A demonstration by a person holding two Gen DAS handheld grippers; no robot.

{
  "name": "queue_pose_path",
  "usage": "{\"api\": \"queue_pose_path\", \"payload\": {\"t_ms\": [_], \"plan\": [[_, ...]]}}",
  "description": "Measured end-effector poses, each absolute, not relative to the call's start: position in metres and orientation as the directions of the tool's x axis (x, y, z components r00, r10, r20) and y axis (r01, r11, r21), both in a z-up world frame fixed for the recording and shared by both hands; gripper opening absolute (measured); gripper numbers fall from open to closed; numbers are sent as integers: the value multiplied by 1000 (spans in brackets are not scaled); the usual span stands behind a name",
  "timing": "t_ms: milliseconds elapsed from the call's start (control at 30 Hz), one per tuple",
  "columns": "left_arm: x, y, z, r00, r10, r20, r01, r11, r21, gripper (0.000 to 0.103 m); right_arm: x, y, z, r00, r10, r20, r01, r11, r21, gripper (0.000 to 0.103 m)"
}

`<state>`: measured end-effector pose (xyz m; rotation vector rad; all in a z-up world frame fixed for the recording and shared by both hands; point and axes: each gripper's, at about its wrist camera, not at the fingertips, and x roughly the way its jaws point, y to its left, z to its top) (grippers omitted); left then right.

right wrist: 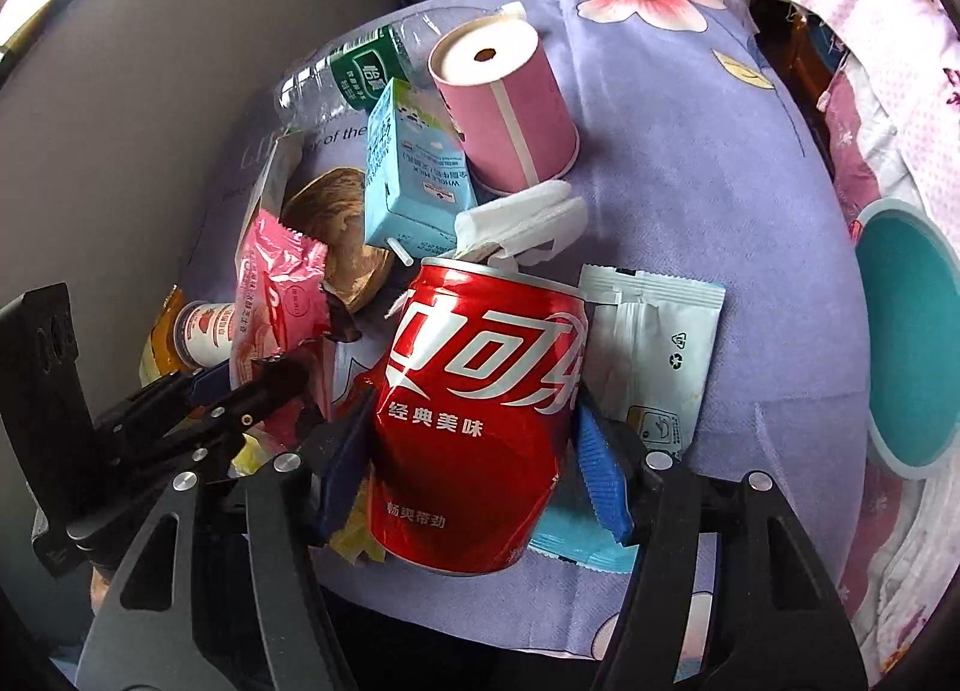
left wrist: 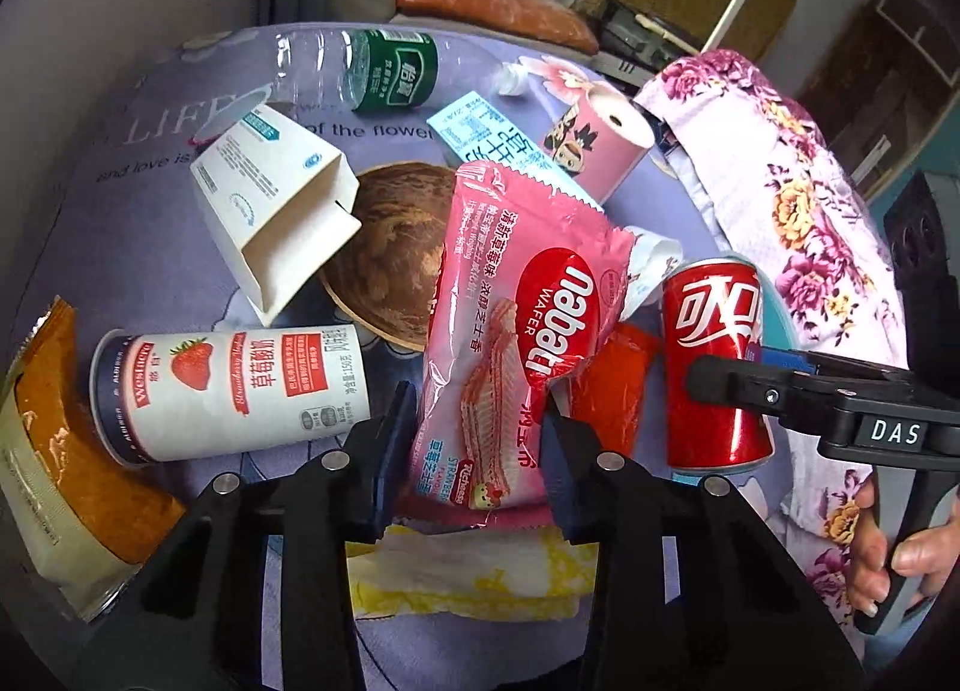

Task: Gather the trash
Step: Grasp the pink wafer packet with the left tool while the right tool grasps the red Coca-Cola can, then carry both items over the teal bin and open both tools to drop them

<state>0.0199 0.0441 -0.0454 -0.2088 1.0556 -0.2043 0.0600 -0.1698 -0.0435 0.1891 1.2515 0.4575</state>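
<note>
A lilac cloth (left wrist: 150, 247) printed with flowers and lettering covers the surface, and the trash lies heaped on it. At the cloth's left edge in the left wrist view sits an orange and cream packet (left wrist: 72, 451). Just beside it a strawberry yoghurt cup (left wrist: 234, 394) lies on its side, and above that an open white carton (left wrist: 276, 217) leans on a brown wooden bowl (left wrist: 390, 253). Toward the far edge a clear bottle with a green label (left wrist: 384, 69) lies flat, with a blue milk box (right wrist: 414, 175) and an upturned pink paper cup (right wrist: 504, 108) near it.

In the middle, the left gripper (left wrist: 474, 445) has its pads pressed on the lower part of the pink wafer wrapper (left wrist: 516, 331), which is pinched between them and stands tilted over a yellow and white tissue (left wrist: 468, 571). To the right, the right gripper (right wrist: 474, 451) sits around the red cola can (right wrist: 480, 403), which stands upright; the dark pad touches the can's left side, while the ribbed blue pad on the other side appears just at it, so a firm clamp cannot be told. A white sachet (right wrist: 654, 343) lies just beside the can.

Past the cloth's right edge lie a floral pink fabric (left wrist: 798, 199) and a teal round bin (right wrist: 906, 331). Beyond the far edge are an orange cushion (left wrist: 492, 0) and wooden furniture.
</note>
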Motion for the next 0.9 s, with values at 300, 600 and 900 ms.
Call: {"api": "queue_pose_path", "payload": {"t_ms": [300, 600, 900], "plan": [[18, 55, -2, 542, -255, -801, 41, 960, -278, 40, 56, -221, -26, 317, 444, -838, -156, 896, 416, 60], [40, -22, 18, 521, -301, -798, 181, 953, -242, 40, 58, -293, -8, 447, 417, -791, -63, 897, 438, 60], [88, -162, 1, 417, -372, -829, 392, 897, -206, 40, 58, -411, -10, 554, 294, -779, 112, 901, 420, 60]]}}
